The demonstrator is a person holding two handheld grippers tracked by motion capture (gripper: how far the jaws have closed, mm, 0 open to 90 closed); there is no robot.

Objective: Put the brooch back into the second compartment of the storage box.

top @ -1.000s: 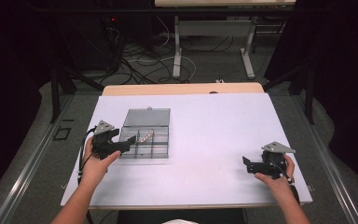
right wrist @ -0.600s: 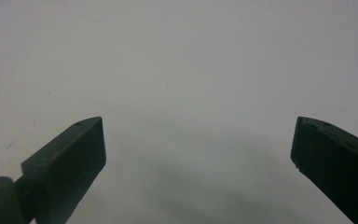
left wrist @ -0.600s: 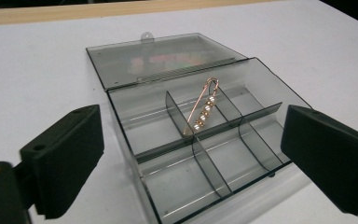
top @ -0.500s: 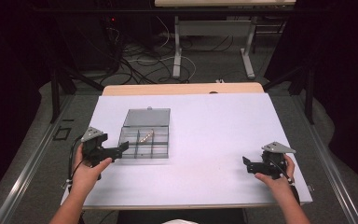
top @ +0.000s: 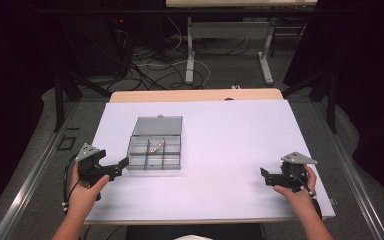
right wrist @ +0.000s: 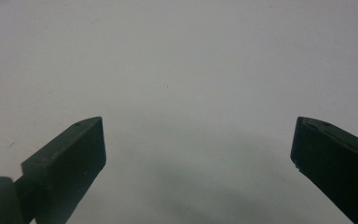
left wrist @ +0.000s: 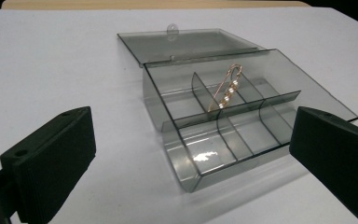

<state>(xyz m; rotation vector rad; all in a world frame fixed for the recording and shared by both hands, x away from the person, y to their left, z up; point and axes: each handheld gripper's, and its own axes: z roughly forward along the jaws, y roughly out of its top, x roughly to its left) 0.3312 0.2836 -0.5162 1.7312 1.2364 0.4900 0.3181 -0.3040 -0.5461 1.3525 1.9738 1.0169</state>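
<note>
**Organizer box open on the left half of the table, both grippers unloaded**

Box position: you will find the clear, smoke-tinted compartment box on the white table surface, left of centre. Its hinged lid is folded fully back and lies flat on the table behind the tray. Thin dividers split the tray into two rows of compartments.

Contents: a gold-coloured pin set with small pale beads sits in the far row. It leans tilted across a divider rather than lying flat in one compartment. The near-row compartments show bare floor with a glare spot.

Left gripper: your left hand holds it just beside the box's near left corner — the jaw tips point toward the box, close to it but apart from it. In the left gripper view the two black jaws stand wide, framing the whole box, with nothing between them.

Right gripper: your right hand holds it low over the table's right side, well apart from the box. In the right gripper view the jaws are spread wide over bare white surface — nothing is held.

Surroundings: beyond the far table edge, cables lie on a dark floor beside a grey table frame.
</note>
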